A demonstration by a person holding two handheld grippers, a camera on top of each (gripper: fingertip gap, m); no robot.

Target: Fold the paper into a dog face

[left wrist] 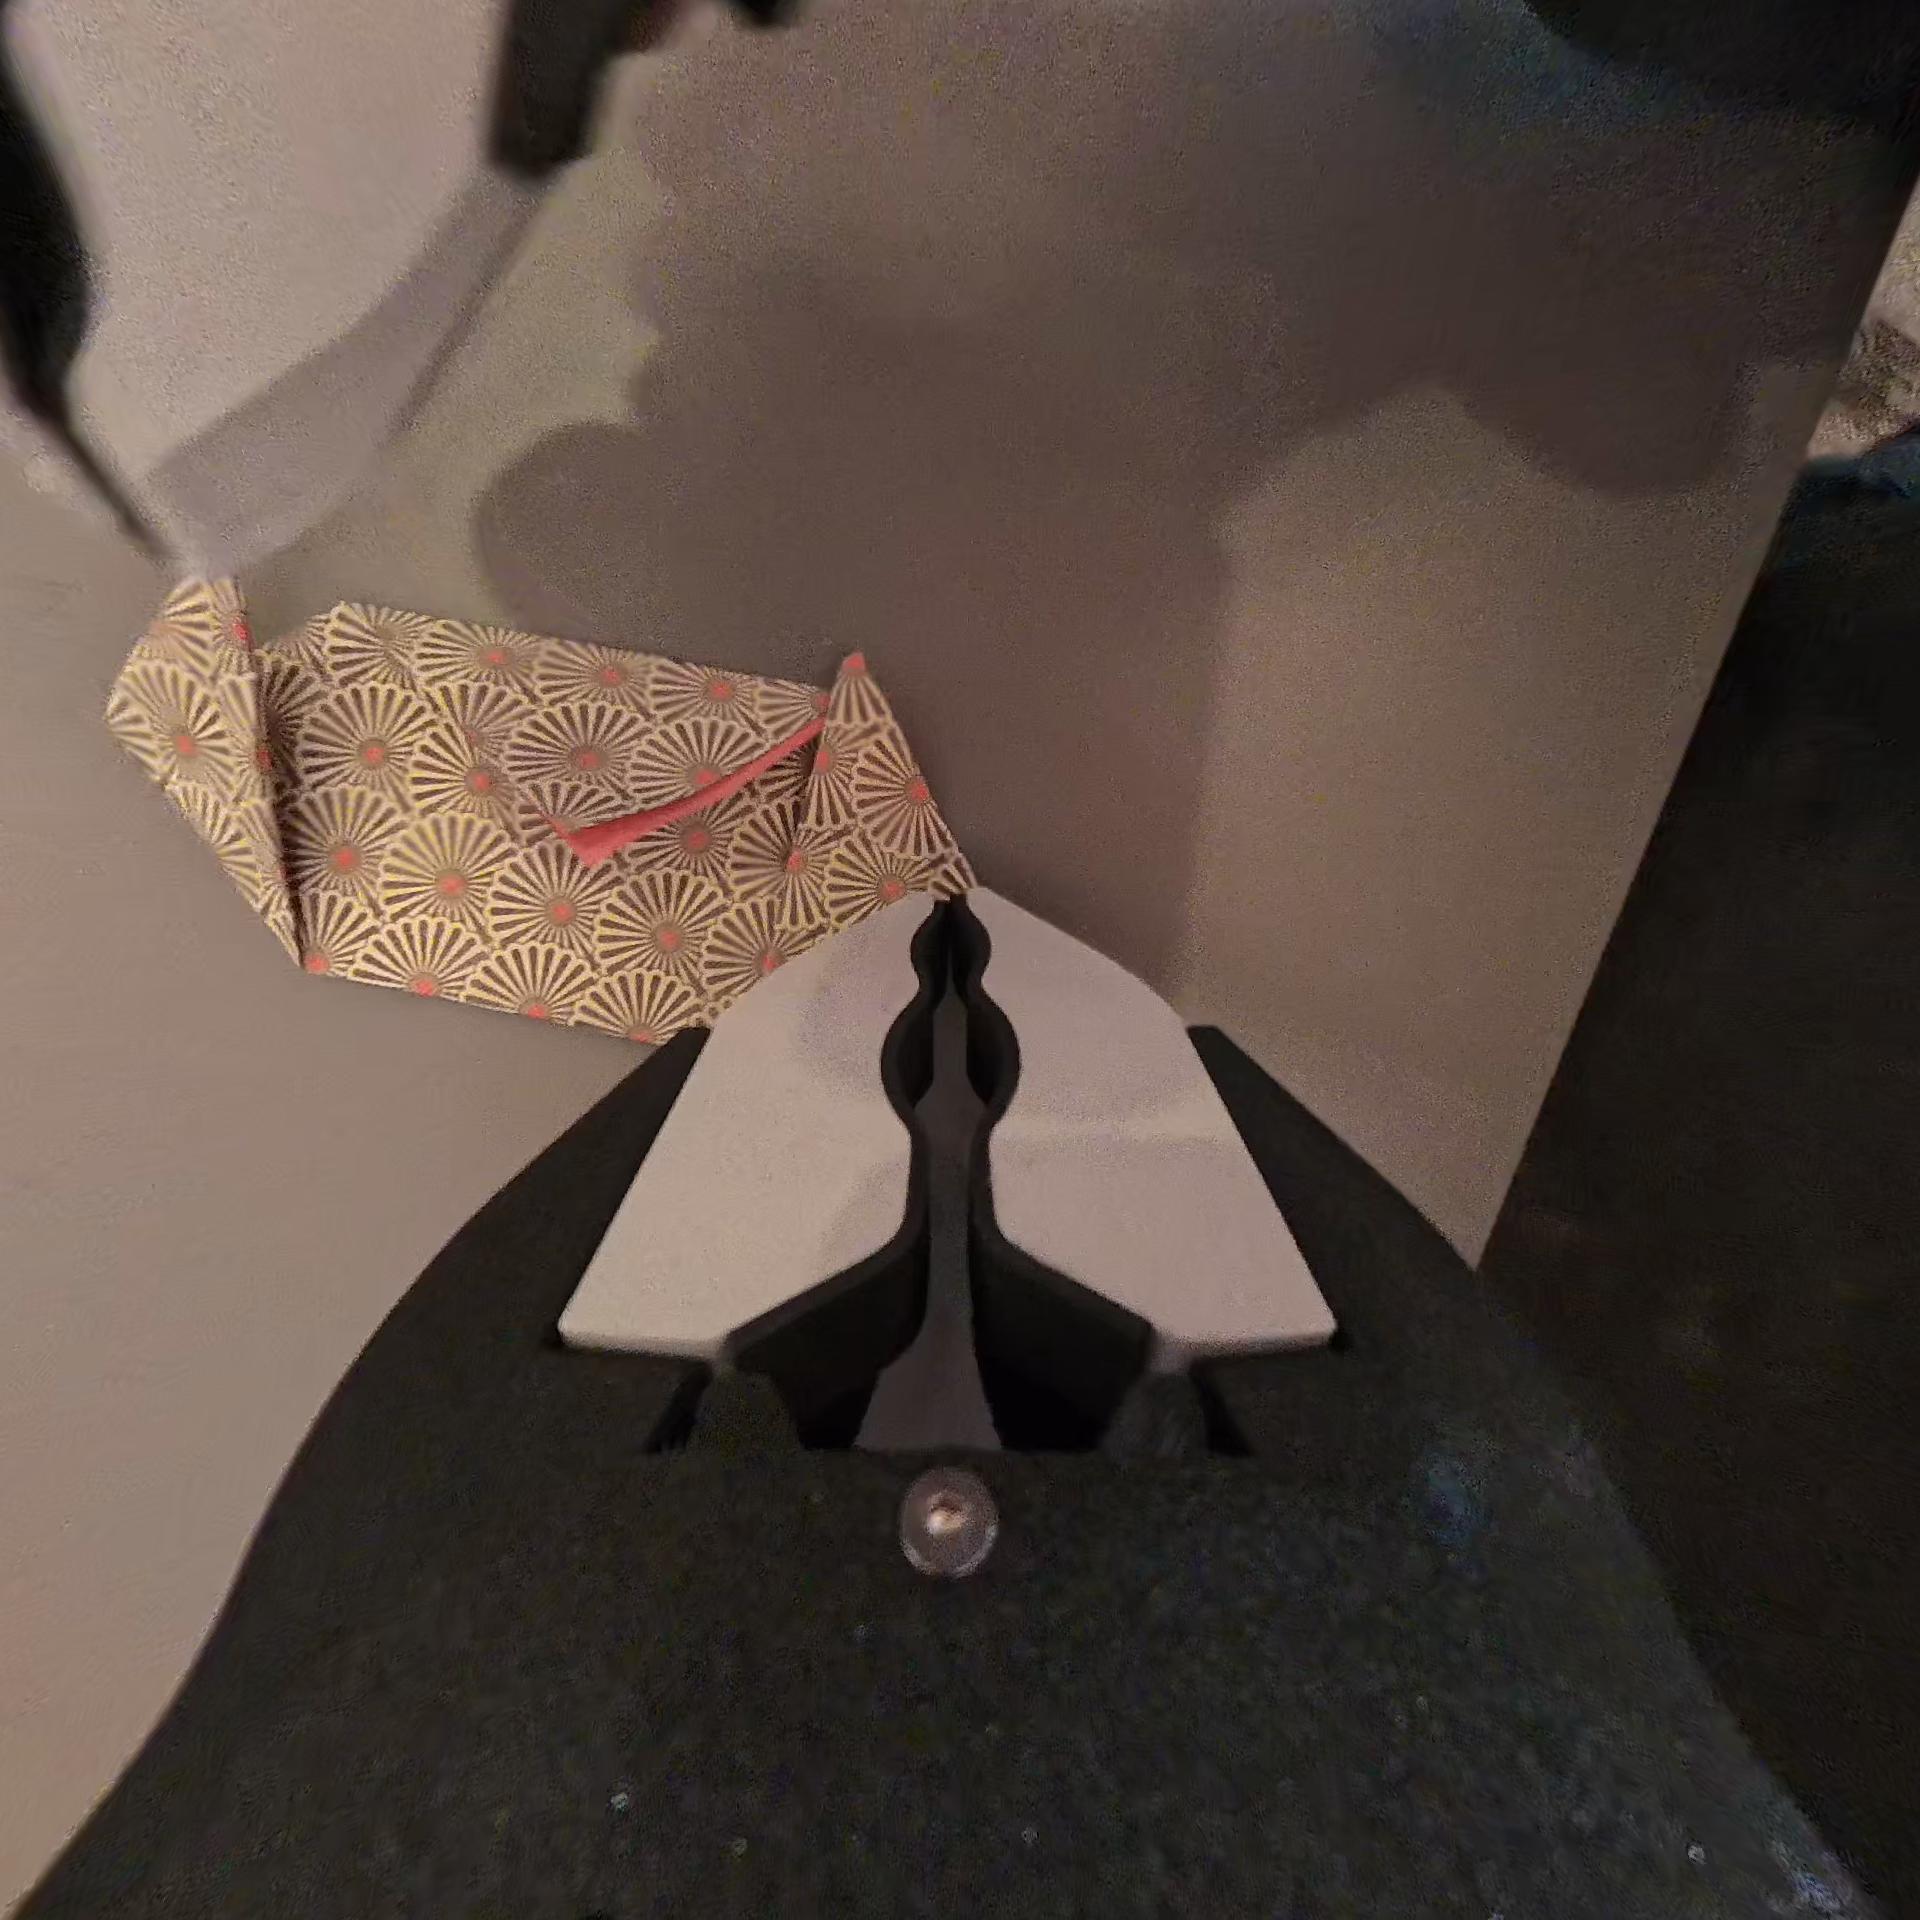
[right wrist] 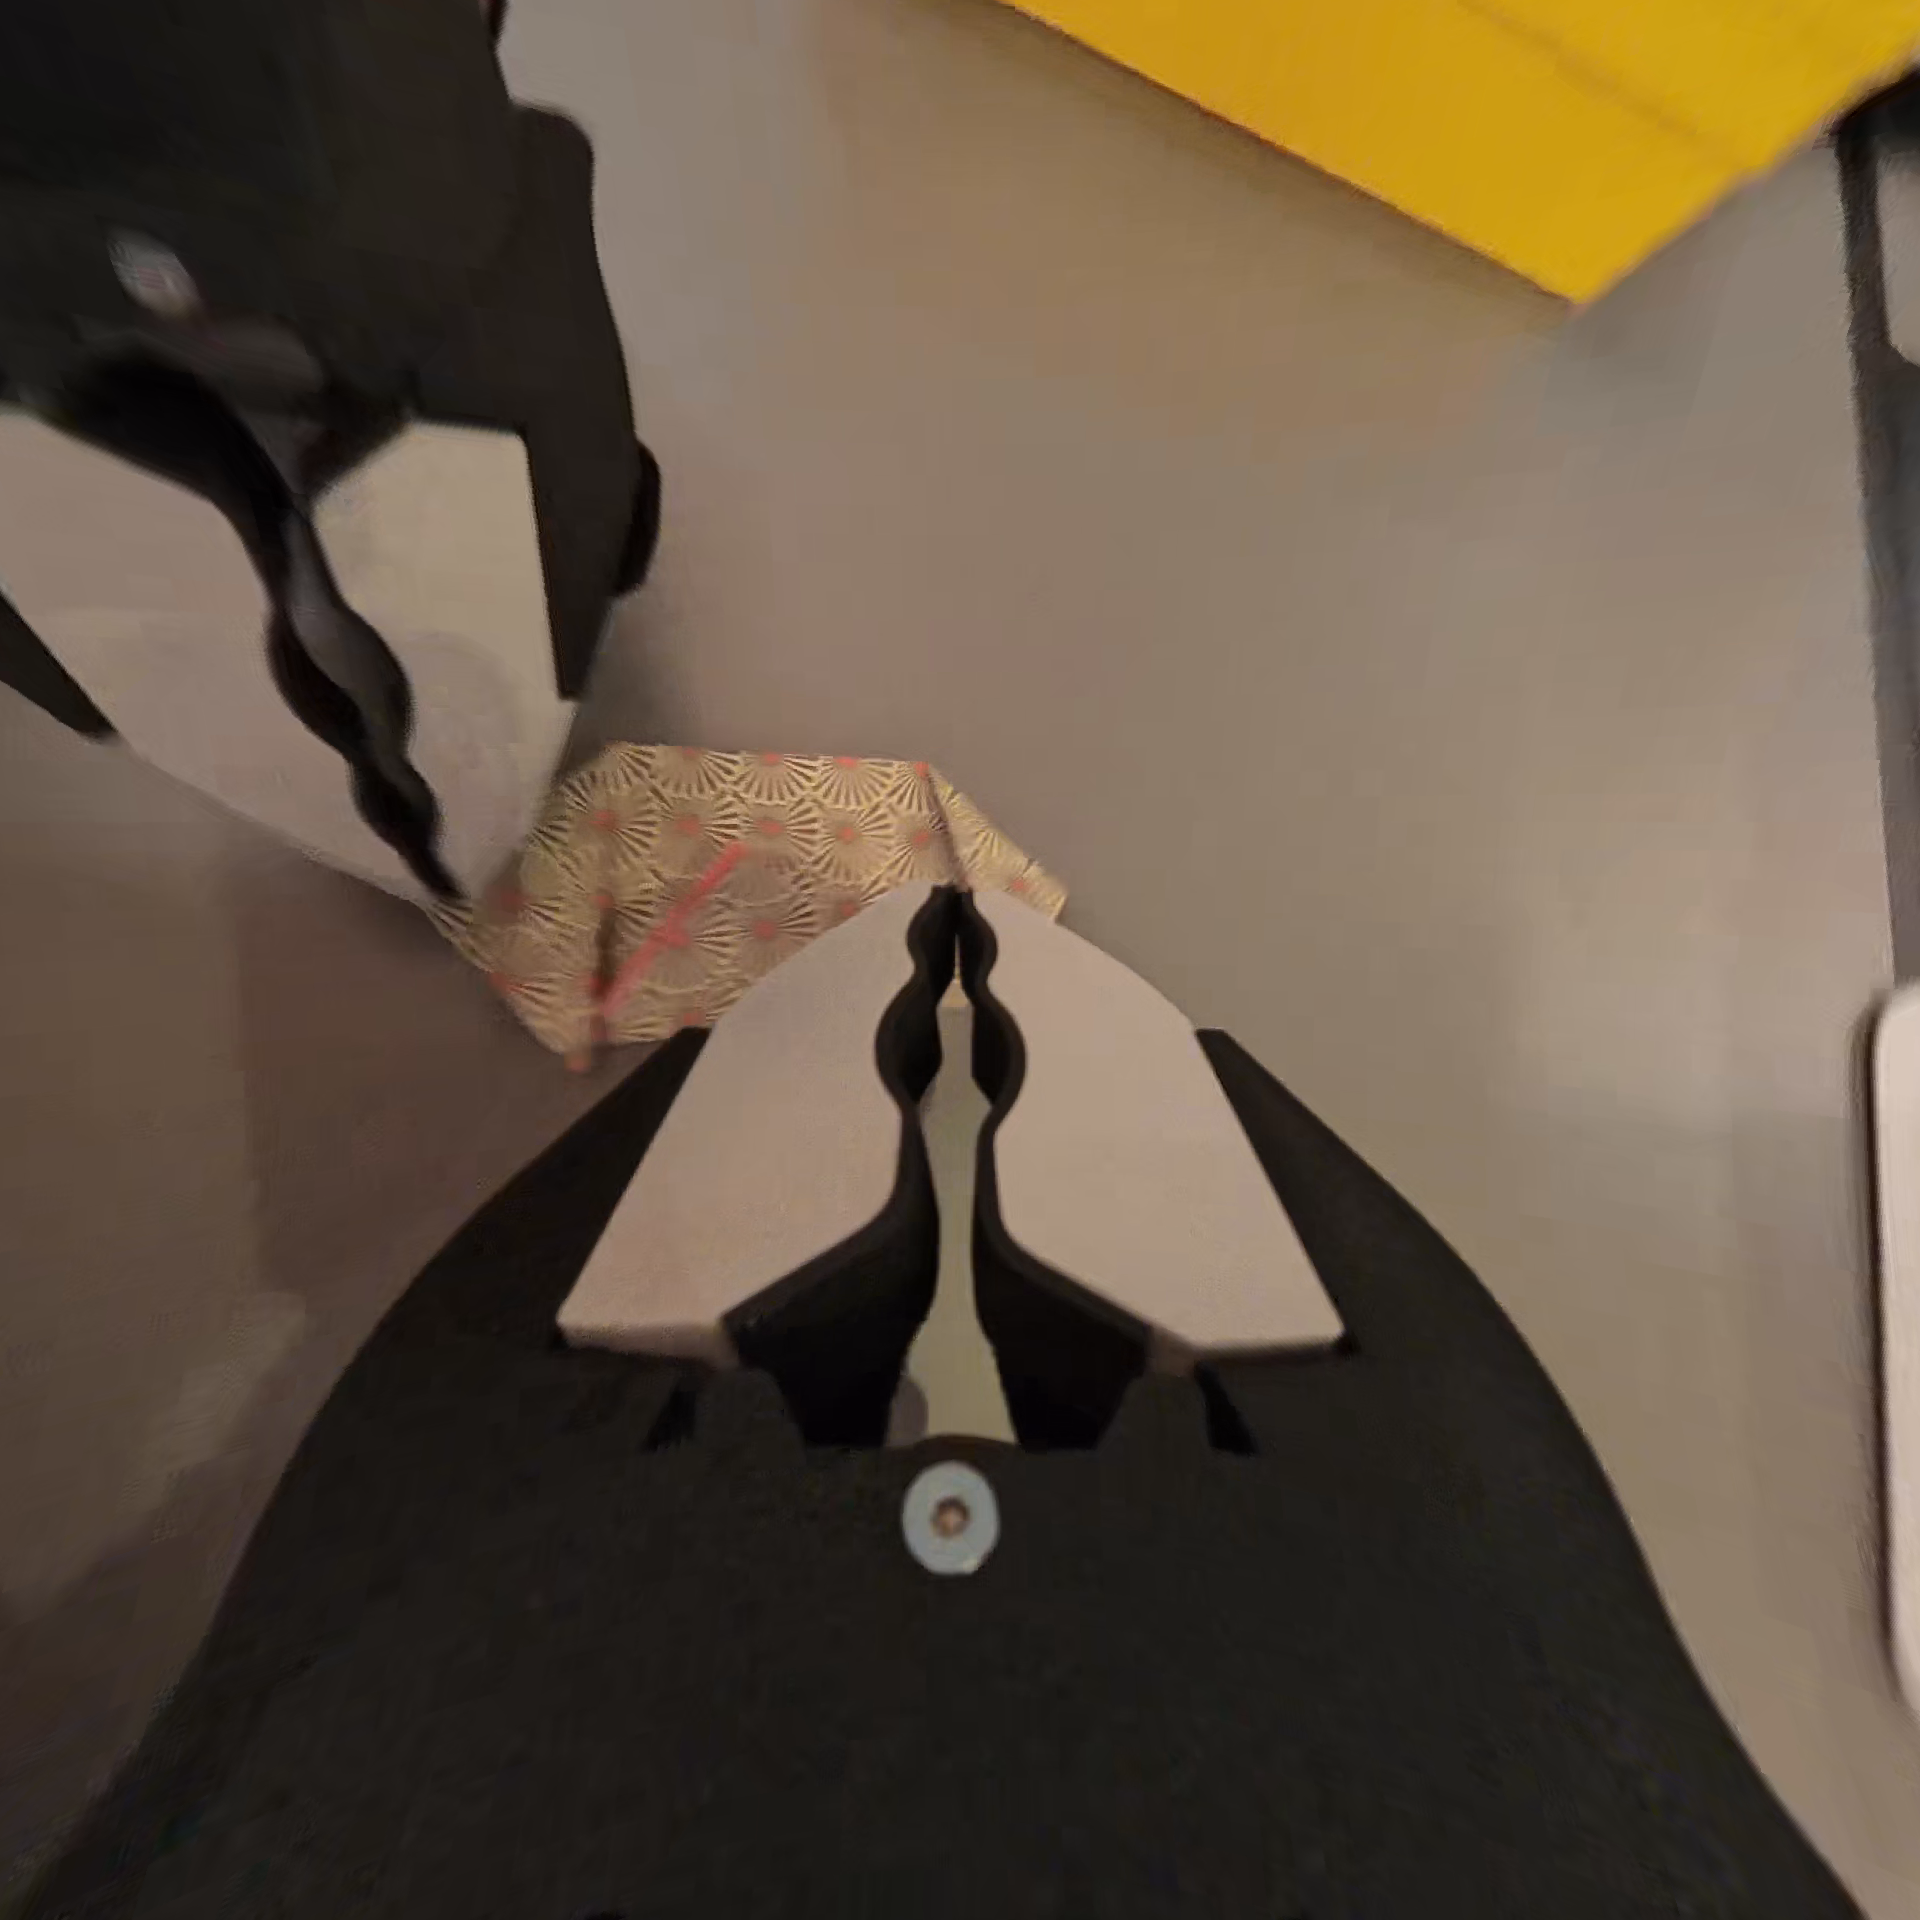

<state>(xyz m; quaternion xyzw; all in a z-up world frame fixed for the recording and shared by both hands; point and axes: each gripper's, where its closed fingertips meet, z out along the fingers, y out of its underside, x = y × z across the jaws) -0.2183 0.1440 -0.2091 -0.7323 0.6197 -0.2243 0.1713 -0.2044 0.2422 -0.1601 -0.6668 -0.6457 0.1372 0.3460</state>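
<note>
The folded paper [left wrist: 540,821], patterned with brown fans and pink dots, lies on the grey table [left wrist: 1039,364]. It has an ear flap at each end and a pink flap in the middle. My left gripper [left wrist: 954,906] is shut, with the tip of the paper's near ear pinched at its fingertips. In the right wrist view the paper [right wrist: 748,842] lies just past my right gripper [right wrist: 954,896], which is shut with its tips at the edge of the other ear. I cannot see paper between its pads. The right gripper also shows blurred in the left wrist view [left wrist: 166,551], at the paper's far corner.
A yellow sheet [right wrist: 1507,114] lies at the far right of the table. A white object [right wrist: 1896,1299] sits by the right edge, beside a dark bar [right wrist: 1870,520]. The table's edge [left wrist: 1621,831] and a dark floor lie to the right in the left wrist view.
</note>
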